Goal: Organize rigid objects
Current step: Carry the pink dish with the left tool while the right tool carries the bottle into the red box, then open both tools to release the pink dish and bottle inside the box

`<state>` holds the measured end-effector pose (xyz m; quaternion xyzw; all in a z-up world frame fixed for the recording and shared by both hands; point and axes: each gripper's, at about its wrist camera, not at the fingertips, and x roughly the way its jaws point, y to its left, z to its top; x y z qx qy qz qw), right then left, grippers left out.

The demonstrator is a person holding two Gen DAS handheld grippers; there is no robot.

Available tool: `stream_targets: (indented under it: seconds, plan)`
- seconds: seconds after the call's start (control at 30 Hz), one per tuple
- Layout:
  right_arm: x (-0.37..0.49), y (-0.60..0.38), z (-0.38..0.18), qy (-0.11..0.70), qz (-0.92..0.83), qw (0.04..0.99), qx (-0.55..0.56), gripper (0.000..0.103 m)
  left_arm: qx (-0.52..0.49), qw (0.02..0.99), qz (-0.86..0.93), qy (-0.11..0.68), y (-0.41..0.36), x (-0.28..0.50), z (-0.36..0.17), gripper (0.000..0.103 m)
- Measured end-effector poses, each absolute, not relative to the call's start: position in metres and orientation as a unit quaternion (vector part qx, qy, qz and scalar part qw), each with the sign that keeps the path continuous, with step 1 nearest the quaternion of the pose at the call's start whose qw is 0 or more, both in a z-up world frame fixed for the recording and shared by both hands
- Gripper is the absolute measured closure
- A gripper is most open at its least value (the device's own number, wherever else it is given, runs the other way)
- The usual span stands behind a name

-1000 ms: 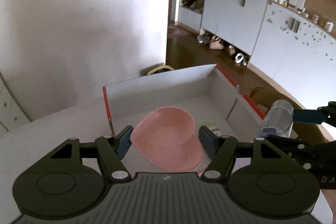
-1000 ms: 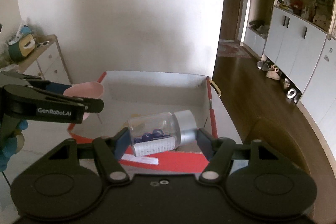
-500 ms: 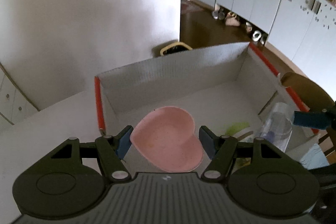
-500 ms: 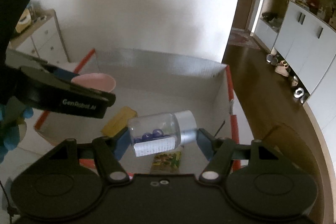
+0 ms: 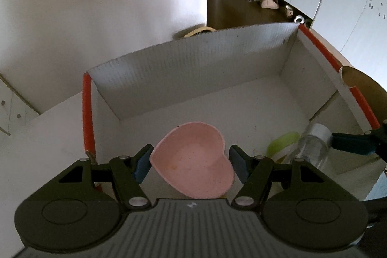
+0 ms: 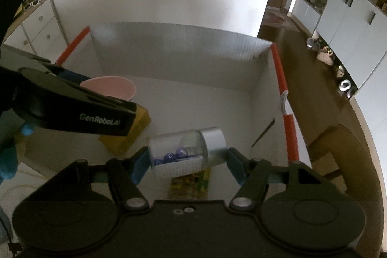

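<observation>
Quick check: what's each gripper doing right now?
Left gripper: shut on pink heart-shaped bowl.
Right gripper: shut on clear jar.

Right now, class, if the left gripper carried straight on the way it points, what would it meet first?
Probably the white floor of the red-edged cardboard box; the left gripper, holding the pink heart-shaped bowl, aims at a bare patch, though depth is unclear.

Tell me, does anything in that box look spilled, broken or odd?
Nothing spilled or broken. The clear jar lies sideways in the right gripper, blue beads pooled along its low side. The pink heart dish hangs tilted in the left gripper.
</observation>
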<state>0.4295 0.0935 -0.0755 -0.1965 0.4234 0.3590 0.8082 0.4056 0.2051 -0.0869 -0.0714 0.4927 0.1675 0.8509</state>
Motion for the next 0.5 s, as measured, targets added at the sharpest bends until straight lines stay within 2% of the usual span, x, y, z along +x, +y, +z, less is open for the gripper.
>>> stream_targets:
  seconds: [0.5]
  plan:
    - [0.435, 0.092, -0.076, 0.417, 0.353, 0.817, -0.185, 0.035, -0.045, 0.841, 0.152, 0.518, 0.200, 0.421, -0.101, 0.034]
